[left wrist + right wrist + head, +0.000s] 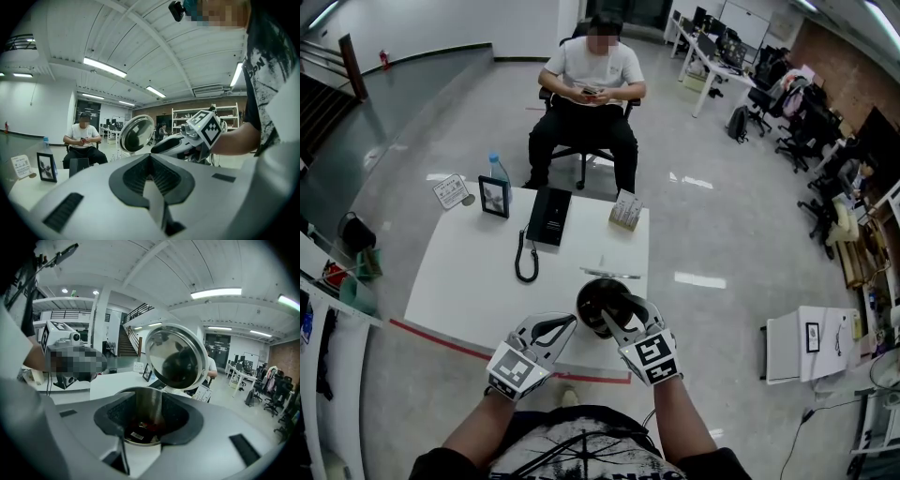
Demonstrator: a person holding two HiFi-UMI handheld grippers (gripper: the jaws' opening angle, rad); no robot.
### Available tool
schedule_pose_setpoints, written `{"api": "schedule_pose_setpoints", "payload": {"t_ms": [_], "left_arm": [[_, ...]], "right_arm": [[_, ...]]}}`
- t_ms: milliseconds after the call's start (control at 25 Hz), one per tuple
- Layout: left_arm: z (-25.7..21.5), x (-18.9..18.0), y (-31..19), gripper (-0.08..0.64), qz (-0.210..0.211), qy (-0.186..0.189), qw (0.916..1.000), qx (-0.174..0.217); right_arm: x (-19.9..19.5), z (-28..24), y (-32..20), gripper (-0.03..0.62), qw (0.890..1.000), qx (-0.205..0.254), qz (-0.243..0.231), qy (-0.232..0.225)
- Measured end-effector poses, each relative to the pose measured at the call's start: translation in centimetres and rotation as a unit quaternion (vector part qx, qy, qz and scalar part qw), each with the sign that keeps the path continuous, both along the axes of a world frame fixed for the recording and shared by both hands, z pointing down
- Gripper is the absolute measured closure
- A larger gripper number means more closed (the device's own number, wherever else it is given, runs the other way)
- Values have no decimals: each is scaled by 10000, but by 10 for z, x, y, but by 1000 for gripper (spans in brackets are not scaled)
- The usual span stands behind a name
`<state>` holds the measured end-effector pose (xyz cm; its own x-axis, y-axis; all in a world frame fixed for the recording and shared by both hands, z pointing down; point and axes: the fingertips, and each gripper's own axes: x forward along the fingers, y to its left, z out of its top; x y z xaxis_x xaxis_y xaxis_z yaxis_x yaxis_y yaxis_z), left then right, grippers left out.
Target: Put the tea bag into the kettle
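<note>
now right gripper [621,311] fingers [186,414] apart over kettle [149,401], tea bag [140,428] inside

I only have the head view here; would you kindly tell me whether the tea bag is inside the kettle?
Observer: Yes, in the right gripper view the tea bag lies on the bottom of the kettle, its tag beside it.
Operator: Is anything gripped at the moment?
Observer: No, the right gripper has its jaws apart and empty at the opening.
Operator: How does the lid stand?
Observer: The lid is tipped up, its mirrored underside facing that gripper.
</note>
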<state>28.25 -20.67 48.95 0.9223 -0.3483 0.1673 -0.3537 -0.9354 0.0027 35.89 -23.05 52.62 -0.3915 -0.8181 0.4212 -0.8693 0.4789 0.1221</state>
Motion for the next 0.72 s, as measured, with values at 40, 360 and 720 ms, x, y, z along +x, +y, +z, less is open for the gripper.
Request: {"api": "schedule_pose_setpoints", "payload": {"t_ms": [40,360,720], "left_arm": [[-1,-1,1,551,-15,4,10000,-1],[-3,-12,11,552,-92,-14,9999,56],[-11,-29,26,552,-78,23,9999,122]], "right_arm": [[0,-1,1,425,10000,37,2,2],[-3,-12,12,425,9995,314,50,-8],[-19,-31,30,477,9980,628,66,25]]}}
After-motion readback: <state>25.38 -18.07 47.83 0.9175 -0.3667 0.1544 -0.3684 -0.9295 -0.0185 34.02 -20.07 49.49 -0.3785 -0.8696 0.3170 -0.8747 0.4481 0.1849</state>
